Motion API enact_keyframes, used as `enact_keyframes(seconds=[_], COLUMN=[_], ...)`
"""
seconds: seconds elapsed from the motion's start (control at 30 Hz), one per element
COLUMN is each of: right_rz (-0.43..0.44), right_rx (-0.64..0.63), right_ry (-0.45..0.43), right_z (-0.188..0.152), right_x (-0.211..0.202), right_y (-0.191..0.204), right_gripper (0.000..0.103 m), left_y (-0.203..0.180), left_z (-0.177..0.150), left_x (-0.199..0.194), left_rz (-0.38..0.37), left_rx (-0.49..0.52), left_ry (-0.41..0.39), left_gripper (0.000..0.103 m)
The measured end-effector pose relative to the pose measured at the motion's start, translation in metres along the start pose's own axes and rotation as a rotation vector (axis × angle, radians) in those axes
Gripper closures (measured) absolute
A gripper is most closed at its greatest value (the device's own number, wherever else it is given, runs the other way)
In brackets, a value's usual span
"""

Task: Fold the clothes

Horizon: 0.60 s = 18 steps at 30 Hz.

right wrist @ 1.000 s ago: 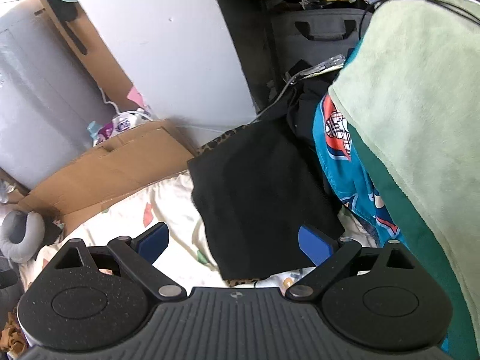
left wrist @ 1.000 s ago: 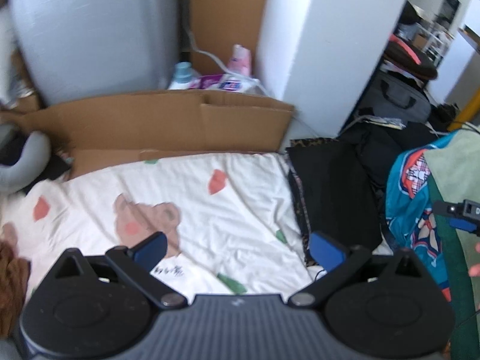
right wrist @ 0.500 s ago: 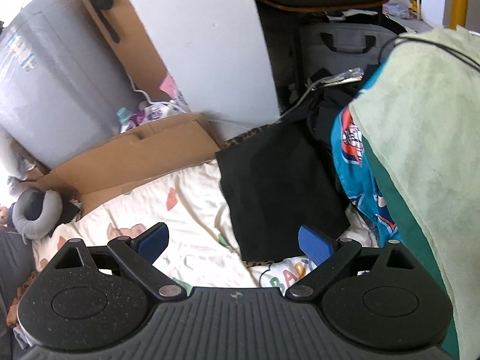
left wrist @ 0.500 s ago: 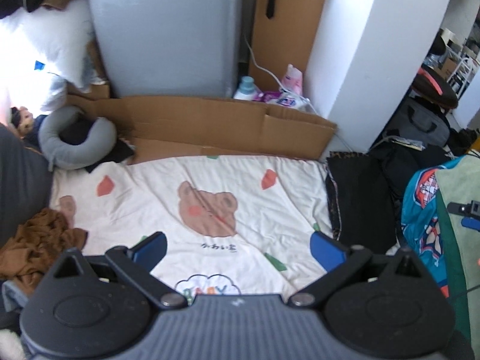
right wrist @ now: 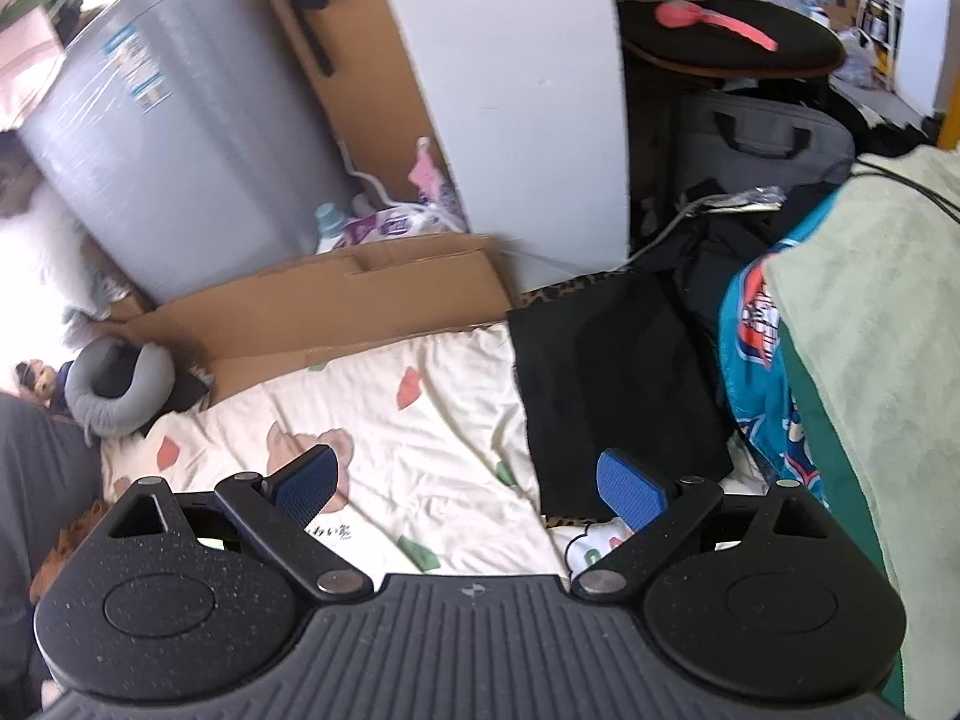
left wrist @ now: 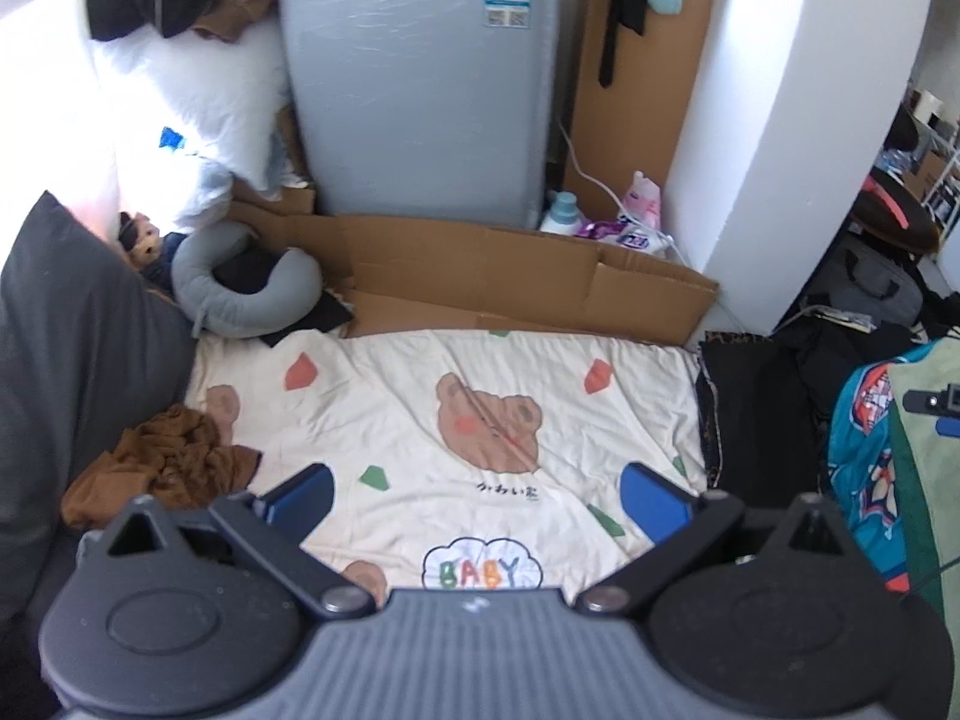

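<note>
A folded black garment [right wrist: 618, 384] with a leopard-print edge lies flat at the right side of a cream bear-print sheet [left wrist: 480, 420]; it also shows as the black garment [left wrist: 756, 402] in the left wrist view. A crumpled brown garment [left wrist: 162, 468] sits at the sheet's left edge. My left gripper [left wrist: 477, 495] hangs open above the sheet's near middle, holding nothing. My right gripper [right wrist: 474, 483] is open too, its right fingertip [right wrist: 630, 489] over the black garment's near corner. The tip of the right gripper [left wrist: 936, 405] peeks in at the far right of the left wrist view.
A teal printed cloth [right wrist: 762, 372] and a pale green blanket [right wrist: 870, 360] pile up on the right. Flattened cardboard [left wrist: 510, 276], a grey appliance [left wrist: 414, 78], bottles and a white pillar stand behind. A grey neck pillow [left wrist: 240, 288] and dark cushion [left wrist: 72, 360] lie left.
Both grippers have pulled back and risen, so more of the sheet and room shows. The brown garment and neck pillow have come into view. Both stayed open.
</note>
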State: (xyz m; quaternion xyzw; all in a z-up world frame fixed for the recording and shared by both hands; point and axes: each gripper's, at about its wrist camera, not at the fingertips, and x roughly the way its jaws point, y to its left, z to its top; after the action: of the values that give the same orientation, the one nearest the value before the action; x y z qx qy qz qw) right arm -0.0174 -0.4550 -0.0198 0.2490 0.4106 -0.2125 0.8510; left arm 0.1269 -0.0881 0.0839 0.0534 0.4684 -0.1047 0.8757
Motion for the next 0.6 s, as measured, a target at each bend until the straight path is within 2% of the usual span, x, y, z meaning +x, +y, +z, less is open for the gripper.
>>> enact_keyframes(seconds=[0.2,0.6], right_rz=[0.008,0.039], right_rx=[-0.040,-0.148], right_ry=[0.012,0.047], right_z=[-0.003,-0.023], right_x=[-0.005,-0.012], right_y=[0.024,0.065], right_gripper=[0.006,0.006], left_y=[0.020,0.038], left_z=[-0.022,-0.058], left_x=[-0.012,-0.029], left_rz=[0.032,0.087], left_rx=[-0.022,-0.098], left_ry=[0.007,-0.042], left_gripper=[0.000,0.000])
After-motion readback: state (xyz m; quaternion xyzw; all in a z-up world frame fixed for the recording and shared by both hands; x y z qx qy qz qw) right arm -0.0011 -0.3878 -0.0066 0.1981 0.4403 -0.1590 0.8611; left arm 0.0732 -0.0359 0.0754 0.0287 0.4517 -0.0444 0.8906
